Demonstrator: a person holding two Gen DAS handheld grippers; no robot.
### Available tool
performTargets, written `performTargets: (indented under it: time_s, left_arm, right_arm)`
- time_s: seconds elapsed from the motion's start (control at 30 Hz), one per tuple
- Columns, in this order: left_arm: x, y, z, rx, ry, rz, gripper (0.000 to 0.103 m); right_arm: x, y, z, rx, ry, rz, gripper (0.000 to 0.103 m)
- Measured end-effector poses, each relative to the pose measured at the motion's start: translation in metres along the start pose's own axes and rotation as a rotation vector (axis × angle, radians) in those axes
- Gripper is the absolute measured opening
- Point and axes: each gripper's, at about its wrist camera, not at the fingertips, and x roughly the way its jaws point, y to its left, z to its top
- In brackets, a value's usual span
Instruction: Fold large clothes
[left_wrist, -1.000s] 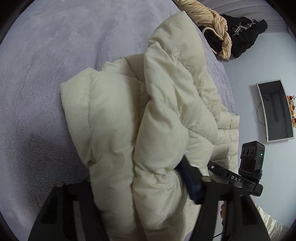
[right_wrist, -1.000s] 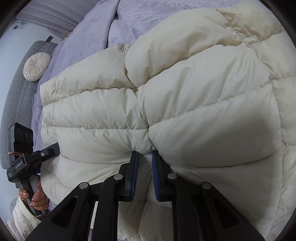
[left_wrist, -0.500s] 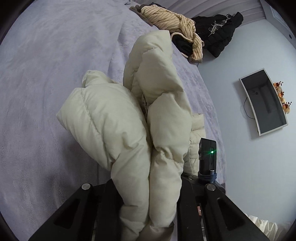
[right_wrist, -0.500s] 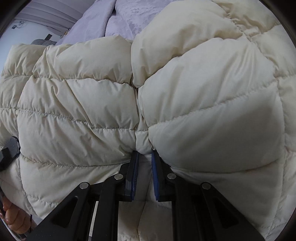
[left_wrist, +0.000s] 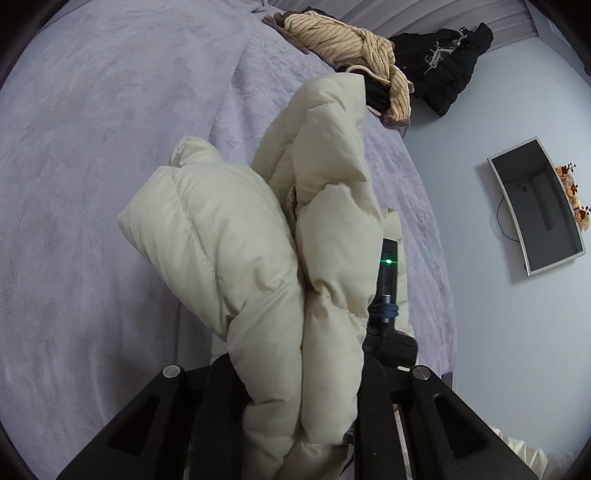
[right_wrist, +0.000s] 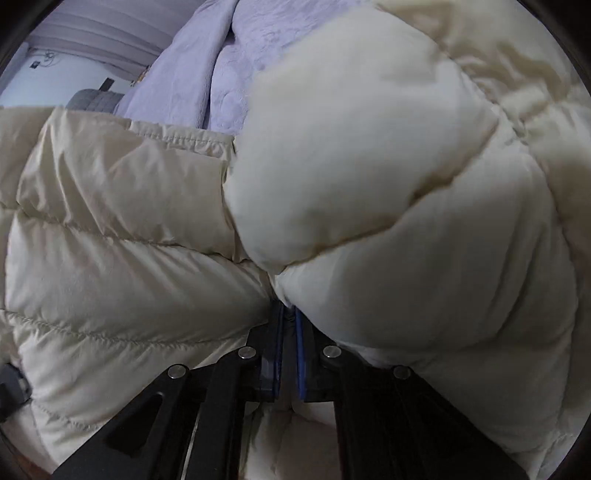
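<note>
Left gripper (left_wrist: 299, 398): clamped on a bunched fold of the cream puffer jacket (left_wrist: 258, 258), lifted over the lilac bed (left_wrist: 92, 184).
Right gripper (right_wrist: 288, 354): just pinched shut on a jacket seam.
Risk: slick, puffy fabric could slip free, and the fold flops open.

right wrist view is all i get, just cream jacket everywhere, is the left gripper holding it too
Observer: Yes, the left gripper is shut on a bunched fold of the jacket, lifted off the bed.
Operator: anything else on the bed
Observer: A striped tan garment is heaped at the far edge.
Operator: just that one
Observer: No, a black jacket lies beside it.
</note>
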Motion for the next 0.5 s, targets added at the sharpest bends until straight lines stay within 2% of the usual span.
performTargets:
  time_s: [0.07, 0.23, 0.37, 0.47, 0.5]
  left_arm:
    - [0.009, -0.01, 0.0, 0.008, 0.008, -0.012, 0.017]
    - [0.019, -0.036, 0.0, 0.044, 0.012, 0.034, 0.017]
    - [0.017, -0.038, 0.001, 0.046, 0.001, 0.061, 0.017]
    - [0.014, -0.038, -0.002, 0.047, 0.001, 0.08, 0.017]
    - [0.013, -0.039, -0.002, 0.047, 0.001, 0.083, 0.017]
  right_arm:
    - [0.002, 0.002, 0.0, -0.01, -0.001, -0.006, 0.004]
    - [0.0, -0.004, 0.005, 0.037, 0.012, 0.041, 0.004]
    - [-0.008, -0.008, 0.012, 0.082, 0.027, 0.104, 0.004]
    - [-0.019, -0.006, 0.019, 0.078, 0.039, 0.108, 0.006]
    - [-0.025, -0.003, 0.02, 0.072, 0.045, 0.104, 0.009]
